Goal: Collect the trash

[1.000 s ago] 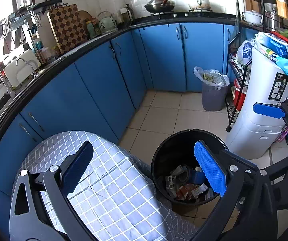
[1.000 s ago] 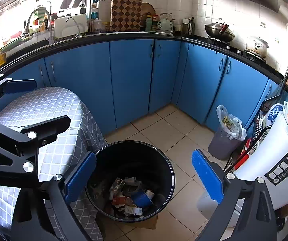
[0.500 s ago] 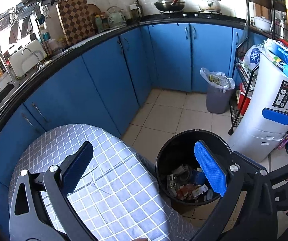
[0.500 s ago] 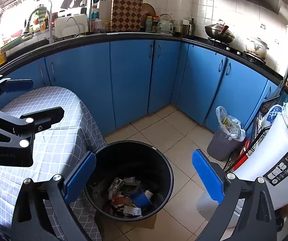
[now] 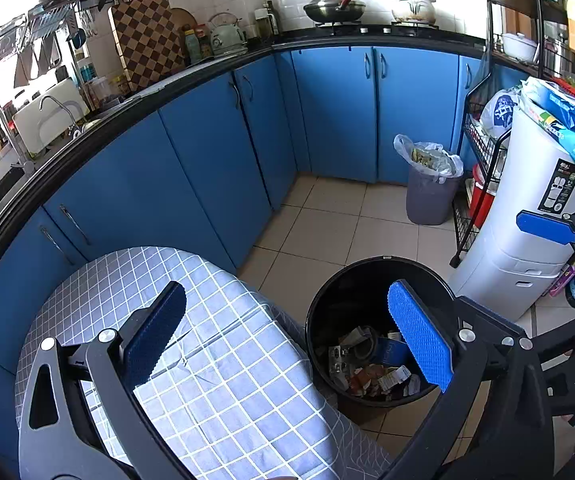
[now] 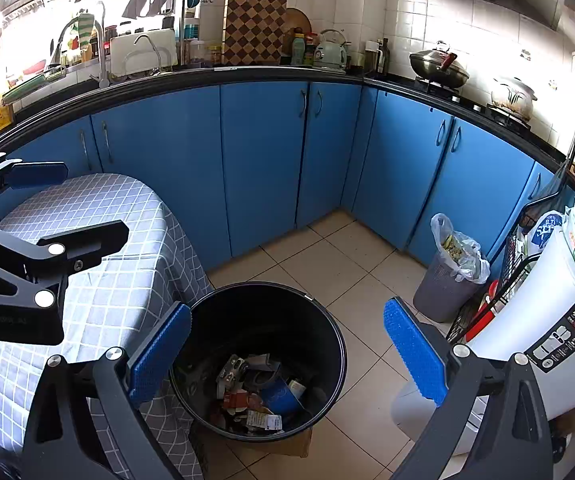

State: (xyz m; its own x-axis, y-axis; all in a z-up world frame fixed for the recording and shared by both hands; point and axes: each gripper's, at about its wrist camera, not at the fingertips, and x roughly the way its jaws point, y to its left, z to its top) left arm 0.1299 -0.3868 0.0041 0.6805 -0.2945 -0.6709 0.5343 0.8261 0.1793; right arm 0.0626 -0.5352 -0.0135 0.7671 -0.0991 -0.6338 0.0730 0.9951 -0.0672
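Observation:
A black round trash bin (image 5: 367,280) (image 6: 327,320) stands on the tiled floor beside a table with a grey checked cloth (image 5: 215,380) (image 6: 99,280). Crumpled wrappers and paper scraps (image 5: 367,368) (image 6: 255,392) lie at its bottom. My left gripper (image 5: 287,336) hangs open over the table's edge and the bin's left rim, holding nothing. My right gripper (image 6: 287,348) is open above the bin, also holding nothing. The left gripper's black frame (image 6: 27,272) shows at the left of the right wrist view, and the right gripper's blue pad (image 5: 547,228) at the right of the left wrist view.
Blue cabinets (image 6: 263,160) curve around the floor under a black counter. A small grey bin with a plastic liner (image 5: 427,188) (image 6: 447,280) stands by a wire rack (image 5: 475,184). A white appliance (image 5: 535,220) (image 6: 547,340) sits right of the black bin. Bare tiles (image 6: 347,256) lie between them.
The left gripper has risen and drawn back a little, so more of the table and floor shows. The right gripper has barely moved. Both stay open.

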